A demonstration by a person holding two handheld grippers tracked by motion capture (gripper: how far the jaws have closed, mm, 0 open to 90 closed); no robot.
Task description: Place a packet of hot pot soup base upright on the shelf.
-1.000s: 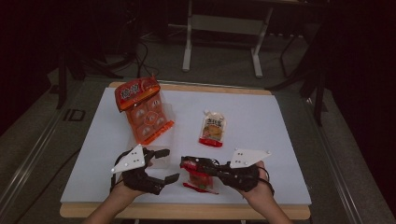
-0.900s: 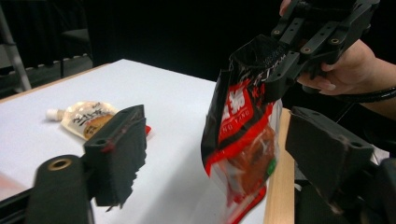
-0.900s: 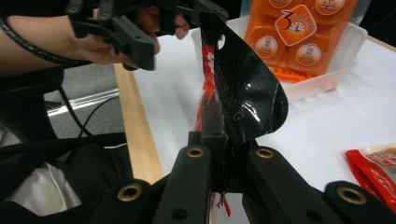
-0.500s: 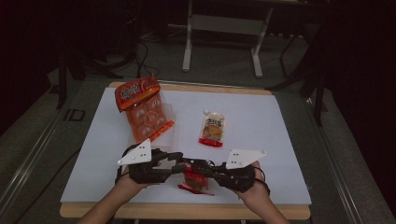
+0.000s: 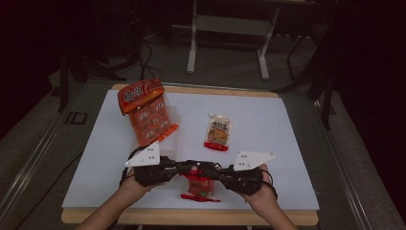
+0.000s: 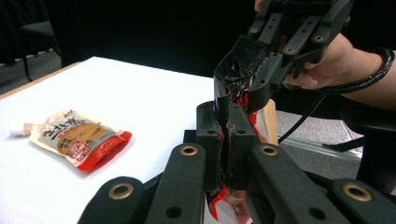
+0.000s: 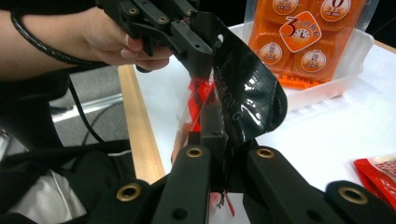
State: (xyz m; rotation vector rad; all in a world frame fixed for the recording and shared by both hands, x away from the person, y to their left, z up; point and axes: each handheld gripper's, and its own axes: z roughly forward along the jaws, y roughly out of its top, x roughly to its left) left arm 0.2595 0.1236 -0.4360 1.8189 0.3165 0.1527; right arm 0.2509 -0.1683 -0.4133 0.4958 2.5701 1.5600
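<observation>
Red-black packet [image 5: 198, 184], orange pack [image 5: 146, 112] marked "3"

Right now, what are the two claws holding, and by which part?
Both hold the same small red-and-black packet: the left claw and the right claw are each shut on its black top edge, side by side.

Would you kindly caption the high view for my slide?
Both grippers, left and right, clamp a red-and-black packet above the white table.

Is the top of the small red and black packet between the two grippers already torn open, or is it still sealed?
Cannot tell. Both the left gripper and the right gripper are shut on the packet's crumpled black top edge, which hides any tear.
</observation>
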